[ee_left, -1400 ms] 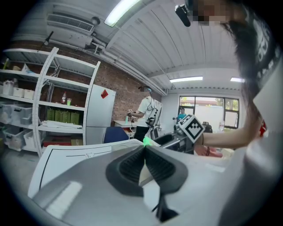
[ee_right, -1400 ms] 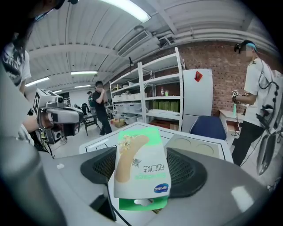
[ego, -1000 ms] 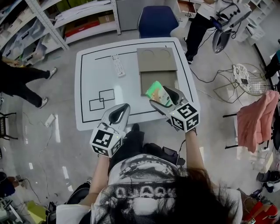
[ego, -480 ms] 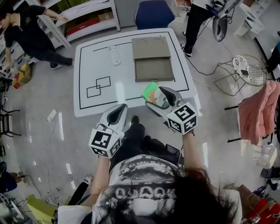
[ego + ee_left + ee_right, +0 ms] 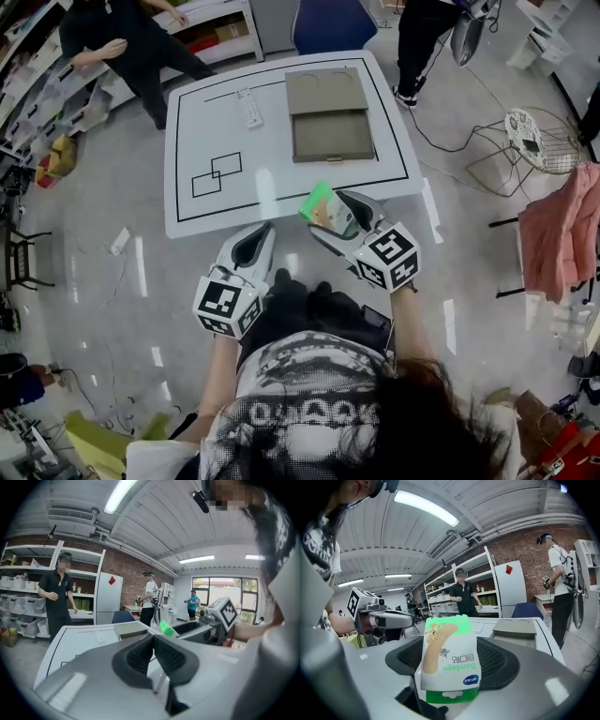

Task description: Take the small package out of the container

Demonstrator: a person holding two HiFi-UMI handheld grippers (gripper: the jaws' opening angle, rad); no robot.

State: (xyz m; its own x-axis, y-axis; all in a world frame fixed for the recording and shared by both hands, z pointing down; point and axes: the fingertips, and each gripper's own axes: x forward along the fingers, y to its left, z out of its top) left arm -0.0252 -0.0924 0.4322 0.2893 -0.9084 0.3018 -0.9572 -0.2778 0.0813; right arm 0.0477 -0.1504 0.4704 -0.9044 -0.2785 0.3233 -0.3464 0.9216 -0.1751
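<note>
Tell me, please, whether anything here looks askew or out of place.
Only slightly: the small package sits tilted in the right gripper, its print upside down in the right gripper view. The container lies open on the table; nothing is spilled or damaged.

Package (image 5: 325,206) in right gripper (image 5: 329,213), before container (image 5: 329,137)

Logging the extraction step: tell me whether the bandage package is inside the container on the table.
No, the bandage package sits clamped in the right gripper's jaws, away from the container.
</note>
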